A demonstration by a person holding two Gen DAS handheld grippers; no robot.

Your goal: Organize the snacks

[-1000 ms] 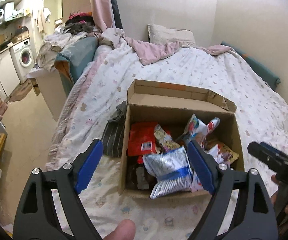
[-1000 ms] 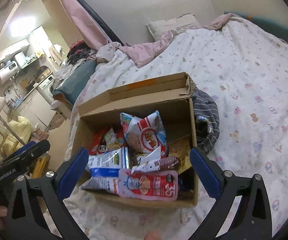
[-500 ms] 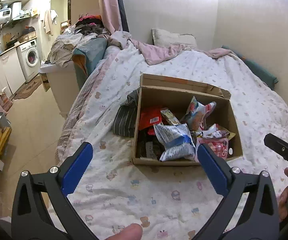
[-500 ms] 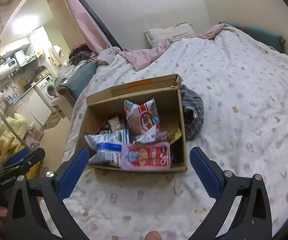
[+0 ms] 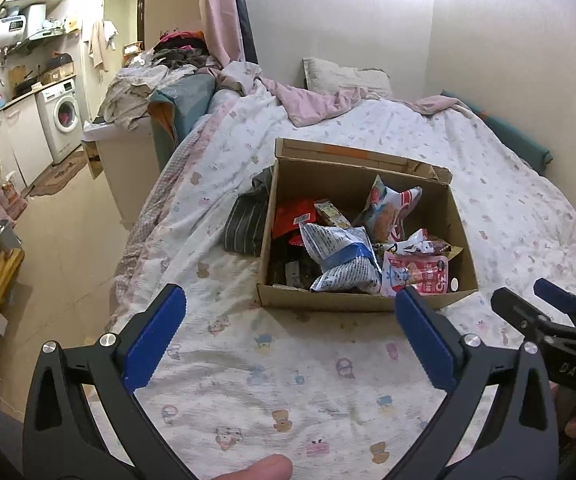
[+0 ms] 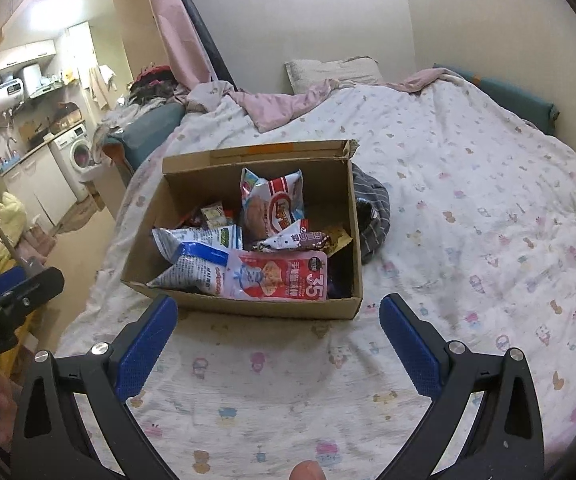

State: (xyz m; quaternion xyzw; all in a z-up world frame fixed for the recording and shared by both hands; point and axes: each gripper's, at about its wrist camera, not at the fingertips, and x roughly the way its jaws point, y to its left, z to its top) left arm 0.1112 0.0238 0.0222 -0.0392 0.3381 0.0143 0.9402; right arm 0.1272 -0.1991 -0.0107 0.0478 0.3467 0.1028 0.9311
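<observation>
- Left gripper [image 5: 290, 334]: jaws spread wide, nothing between them, over the printed bedspread [image 5: 288, 380].
- Right gripper [image 6: 277, 338]: also wide and empty, alongside it.
- Cardboard box [image 6: 247, 300] sits just beyond both, open-topped, packed with snack packets [image 6: 275, 276].
- Striped dark cloth [image 6: 372, 216] touches the box's far-right side.

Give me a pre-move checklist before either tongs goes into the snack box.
1. Left tongs open and empty: ok.
2. Right tongs open and empty: ok.
3. Cardboard box open-topped, sitting on the bed: ok.
4. Pink packet on top at the near wall, unobstructed: ok.
5. Snacks sorted: not ok, packets lie jumbled.
6. Destination for removed snacks: cannot tell.
</observation>
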